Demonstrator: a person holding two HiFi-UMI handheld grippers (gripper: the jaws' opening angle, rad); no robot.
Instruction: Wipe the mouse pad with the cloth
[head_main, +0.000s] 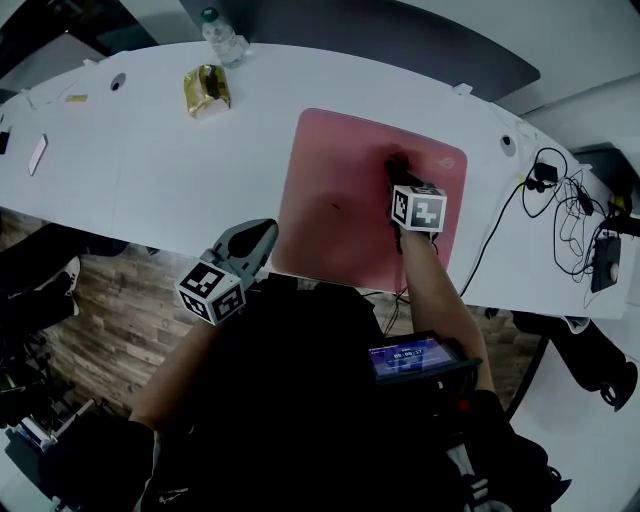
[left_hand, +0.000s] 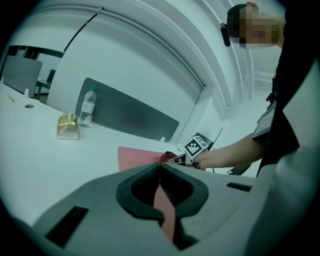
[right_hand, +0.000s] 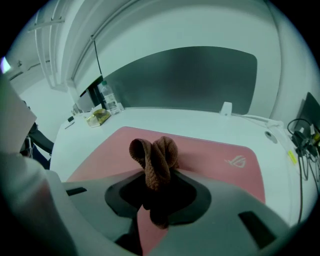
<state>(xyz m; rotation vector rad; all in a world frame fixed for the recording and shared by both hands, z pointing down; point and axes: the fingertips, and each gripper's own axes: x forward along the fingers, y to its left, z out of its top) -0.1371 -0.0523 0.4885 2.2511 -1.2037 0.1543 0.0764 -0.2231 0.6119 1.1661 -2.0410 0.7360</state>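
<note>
The pink mouse pad (head_main: 340, 200) lies on the white table (head_main: 150, 170), near its front edge. My right gripper (head_main: 397, 172) rests over the pad's right half, shut on a bunched brown cloth (right_hand: 155, 160) that bulges out above the jaws onto the pad (right_hand: 215, 155). In the head view the cloth (head_main: 396, 160) shows as a dark lump just beyond the marker cube. My left gripper (head_main: 262, 236) hovers at the table's front edge by the pad's near-left corner. Its jaws are shut with nothing in them (left_hand: 160, 167), and the pad (left_hand: 137, 157) lies beyond them.
A water bottle (head_main: 222, 35) and a gold packet (head_main: 207, 88) stand at the table's far left. Black cables and plugs (head_main: 565, 215) sprawl on the right end. A dark panel (right_hand: 185, 80) runs behind the table. Small flat items (head_main: 38, 154) lie at the far left edge.
</note>
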